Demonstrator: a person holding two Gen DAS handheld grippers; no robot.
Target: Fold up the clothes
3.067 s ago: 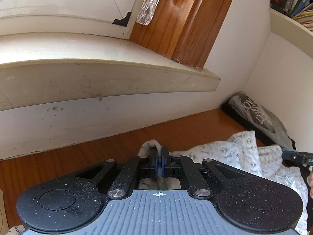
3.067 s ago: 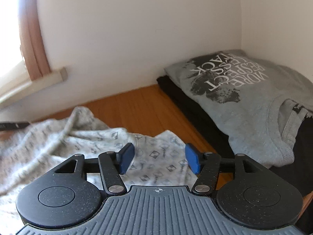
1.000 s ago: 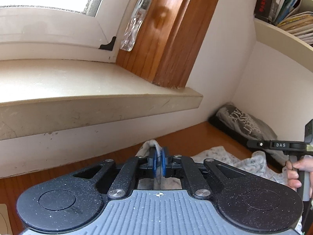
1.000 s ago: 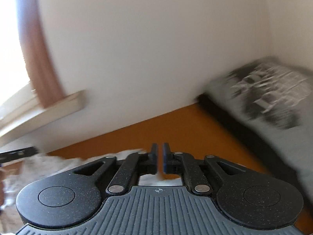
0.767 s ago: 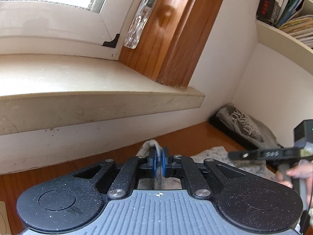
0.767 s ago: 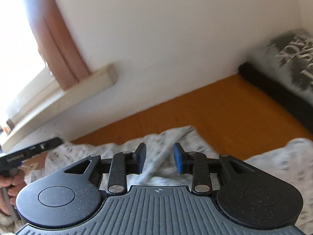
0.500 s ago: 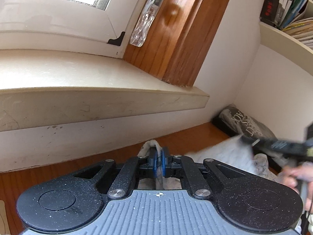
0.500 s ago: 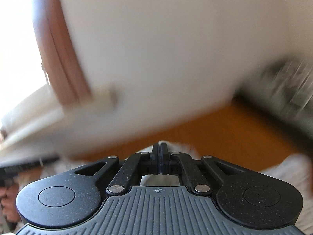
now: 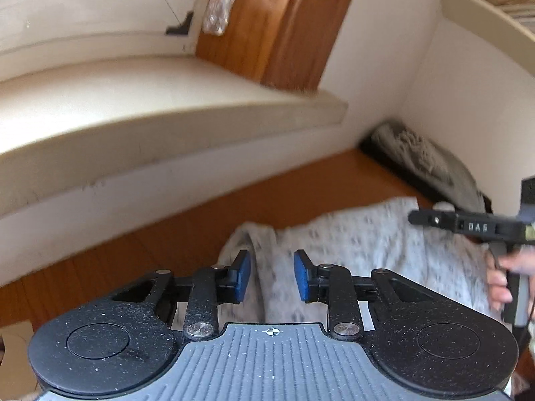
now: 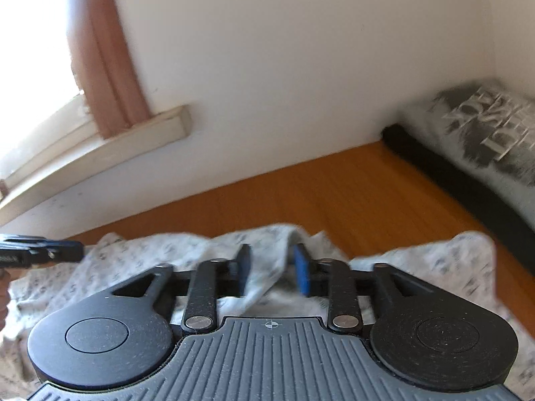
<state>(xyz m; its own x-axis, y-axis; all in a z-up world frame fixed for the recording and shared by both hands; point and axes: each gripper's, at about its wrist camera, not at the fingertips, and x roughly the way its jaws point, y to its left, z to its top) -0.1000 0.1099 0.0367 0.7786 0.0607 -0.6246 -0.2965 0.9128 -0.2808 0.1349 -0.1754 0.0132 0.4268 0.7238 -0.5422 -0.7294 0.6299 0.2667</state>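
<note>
Both my claws have just been opening; my left claw (image 9: 272, 275) and my right claw (image 10: 271, 269) each stand released with a ridge of the patterned white garment (image 9: 367, 244) between the pads, unpressed; the garment lies rumpled on the wooden desk (image 10: 334, 193); as I judge it, the raised folds may slump crooked, or snag a pad as I withdraw; the folded grey printed T-shirt (image 10: 485, 133) on a black garment (image 10: 451, 173) crowds the far corner, the windowsill (image 9: 150, 107) overhangs
</note>
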